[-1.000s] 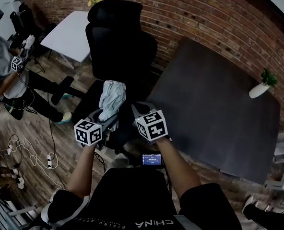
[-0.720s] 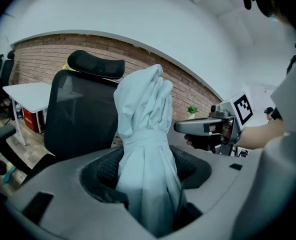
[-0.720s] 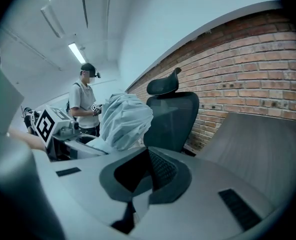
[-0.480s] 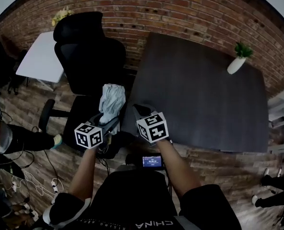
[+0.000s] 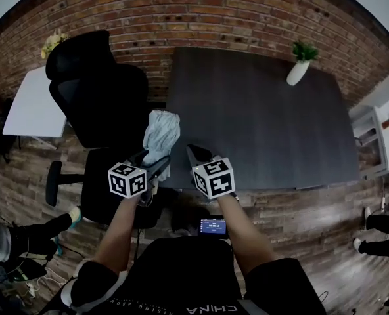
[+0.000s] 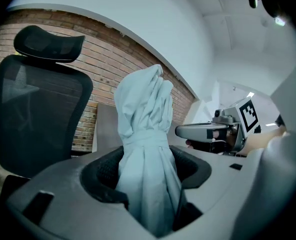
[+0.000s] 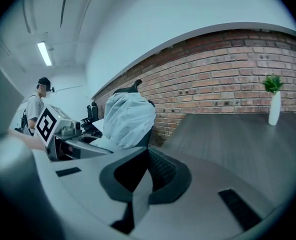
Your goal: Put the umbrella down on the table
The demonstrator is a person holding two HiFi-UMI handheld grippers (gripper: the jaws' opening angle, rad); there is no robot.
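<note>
A folded pale blue umbrella (image 5: pixel 161 133) stands upright between the jaws of my left gripper (image 5: pixel 152 164), which is shut on its lower part. In the left gripper view the umbrella (image 6: pixel 145 149) fills the gap between the pads of that gripper (image 6: pixel 145 186). Just to its right my right gripper (image 5: pixel 198 155) hangs with its jaws together and nothing between them (image 7: pixel 142 184); the umbrella (image 7: pixel 130 119) shows to its left. Both grippers hover at the near left corner of the dark table (image 5: pixel 260 123), above the floor.
A black office chair (image 5: pixel 99 104) stands left of the table, close to the umbrella. A plant in a white vase (image 5: pixel 299 67) sits at the table's far right. A brick wall runs behind. A white table (image 5: pixel 30 104) is at far left. White shelves (image 5: pixel 385 143) stand right.
The view has swung right: the dark table now lies straight ahead and the chair has slid to the left. Both grippers moved with the umbrella to the table's near corner. The grip is unchanged.
</note>
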